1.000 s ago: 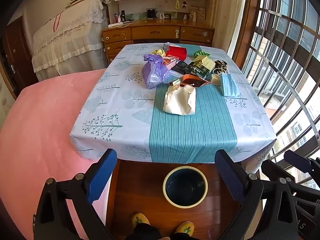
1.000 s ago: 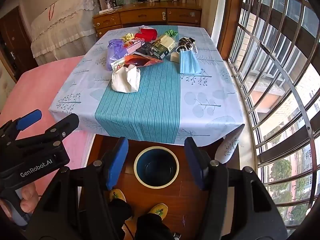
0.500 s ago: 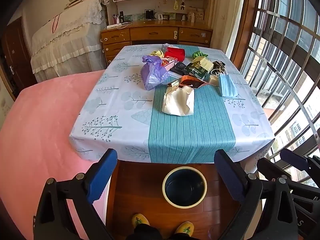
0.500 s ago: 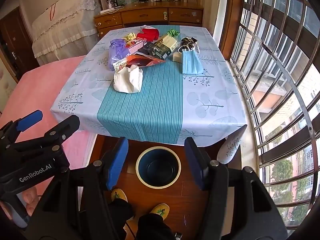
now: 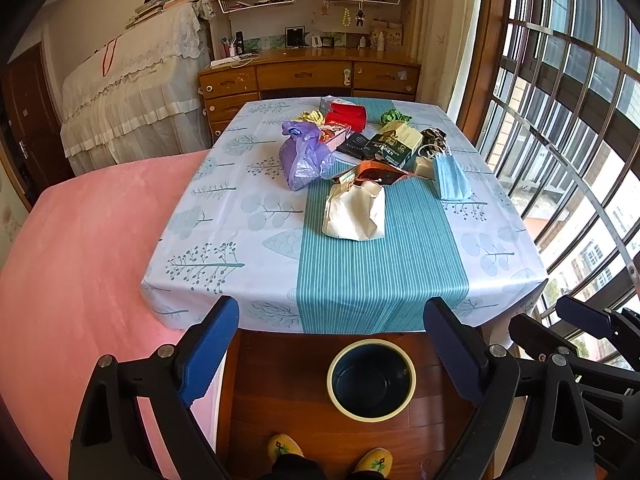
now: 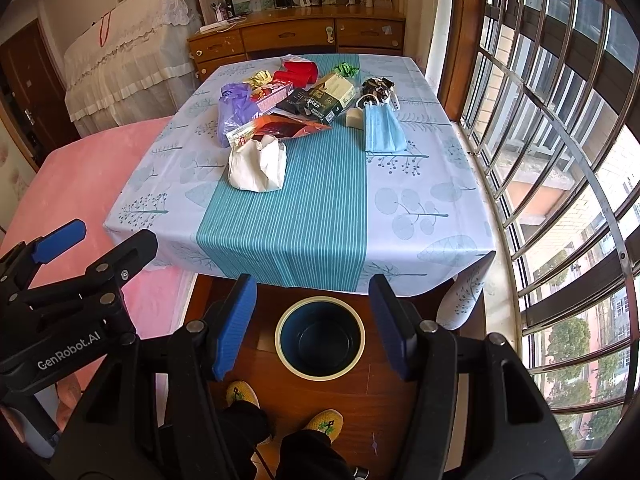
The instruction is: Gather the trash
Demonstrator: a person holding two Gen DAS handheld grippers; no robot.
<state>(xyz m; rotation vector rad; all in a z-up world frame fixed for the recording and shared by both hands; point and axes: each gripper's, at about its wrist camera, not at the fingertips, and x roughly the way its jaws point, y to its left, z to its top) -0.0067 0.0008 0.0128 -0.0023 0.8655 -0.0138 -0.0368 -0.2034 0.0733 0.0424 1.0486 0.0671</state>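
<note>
Trash lies in a heap on the far half of the table (image 5: 240, 220): a crumpled white paper bag (image 5: 354, 214), a purple plastic bag (image 5: 302, 156), an orange wrapper (image 5: 376, 174), a blue face mask (image 5: 450, 178), a red box (image 5: 346, 116) and a dark green box (image 5: 392, 146). A round dark bin (image 5: 370, 416) stands on the floor below the table's near edge. My left gripper (image 5: 330, 312) hovers over the bin, its jaws closing with nothing between them. My right gripper (image 6: 312, 286) hangs beside it, open and empty, above the same bin (image 6: 320, 374).
A pink bed (image 5: 80, 260) borders the table's left side. A barred window (image 5: 560, 140) runs along the right. A wooden dresser (image 5: 308, 76) stands behind the table. A person's feet in yellow slippers (image 5: 284, 446) are on the wooden floor near the bin.
The left gripper's jaws have drawn slightly closer together. The right gripper and the trash have not moved.
</note>
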